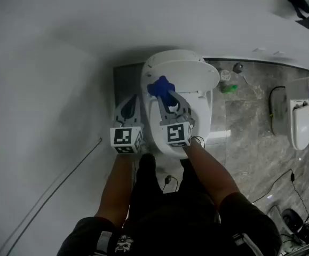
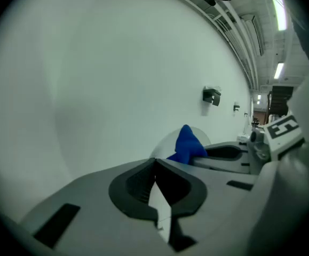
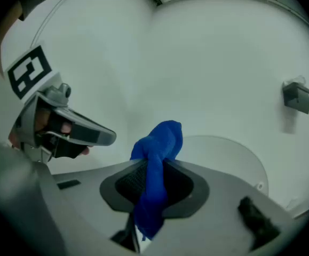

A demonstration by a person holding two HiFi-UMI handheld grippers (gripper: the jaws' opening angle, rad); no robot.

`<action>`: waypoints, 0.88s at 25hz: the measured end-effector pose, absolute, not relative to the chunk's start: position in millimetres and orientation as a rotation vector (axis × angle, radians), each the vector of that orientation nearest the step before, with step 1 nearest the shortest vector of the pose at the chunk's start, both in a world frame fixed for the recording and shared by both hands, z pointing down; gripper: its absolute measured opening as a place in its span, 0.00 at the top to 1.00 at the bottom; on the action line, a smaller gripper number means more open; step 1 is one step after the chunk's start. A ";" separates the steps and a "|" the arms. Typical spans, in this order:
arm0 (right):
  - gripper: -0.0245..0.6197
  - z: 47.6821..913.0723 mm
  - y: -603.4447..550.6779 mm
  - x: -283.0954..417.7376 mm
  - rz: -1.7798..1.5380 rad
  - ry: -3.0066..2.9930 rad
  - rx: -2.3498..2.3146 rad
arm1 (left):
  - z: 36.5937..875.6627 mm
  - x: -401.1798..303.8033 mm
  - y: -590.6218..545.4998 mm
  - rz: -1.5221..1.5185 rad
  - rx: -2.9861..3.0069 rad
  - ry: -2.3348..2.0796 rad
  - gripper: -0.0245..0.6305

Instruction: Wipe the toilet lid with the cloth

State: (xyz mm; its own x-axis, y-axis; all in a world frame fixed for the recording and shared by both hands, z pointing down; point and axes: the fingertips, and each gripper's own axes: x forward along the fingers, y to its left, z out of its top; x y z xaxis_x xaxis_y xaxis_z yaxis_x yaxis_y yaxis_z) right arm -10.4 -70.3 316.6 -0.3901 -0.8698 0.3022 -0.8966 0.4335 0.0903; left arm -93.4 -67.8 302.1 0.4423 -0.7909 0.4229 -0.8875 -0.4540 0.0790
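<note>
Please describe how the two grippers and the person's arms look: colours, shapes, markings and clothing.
Both the left gripper and the right gripper have grey bodies that taper towards the tip, with black ribbed pads inside the jaws. Each carries a cube with black-and-white square markers at its rear. The person wears dark short sleeves; the forearms are bare.

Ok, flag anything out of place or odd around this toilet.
Nothing looks spilled or damaged. Only clutter: a small green item lies on the floor right of the toilet, and a loose black cable trails over the tiles. The blue cloth sits pinched in the right claw.
</note>
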 end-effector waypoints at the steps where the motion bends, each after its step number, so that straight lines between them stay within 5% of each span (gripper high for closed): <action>1: 0.84 321.7 -78.7 -14.2 0.113 -2.380 1.520 | 310.6 -99.5 -68.8 0.488 2.412 -1.436 0.95; 10: 0.84 352.1 -135.1 -31.5 0.101 -2.372 1.524 | 349.7 -112.8 -88.4 0.520 2.418 -1.388 0.95; 22: 0.84 345.2 -153.7 30.1 0.099 -2.324 1.728 | 361.7 -74.8 -91.3 0.507 2.431 -1.332 0.95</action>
State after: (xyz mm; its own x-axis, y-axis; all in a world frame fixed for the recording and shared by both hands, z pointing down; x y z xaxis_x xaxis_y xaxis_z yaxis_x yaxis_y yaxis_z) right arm 30.1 -153.7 345.2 -0.2700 -0.9340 0.2337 -0.9505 0.2974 0.0902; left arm -74.8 -91.3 361.7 0.5016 -0.7372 0.4527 -0.8516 -0.5128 0.1084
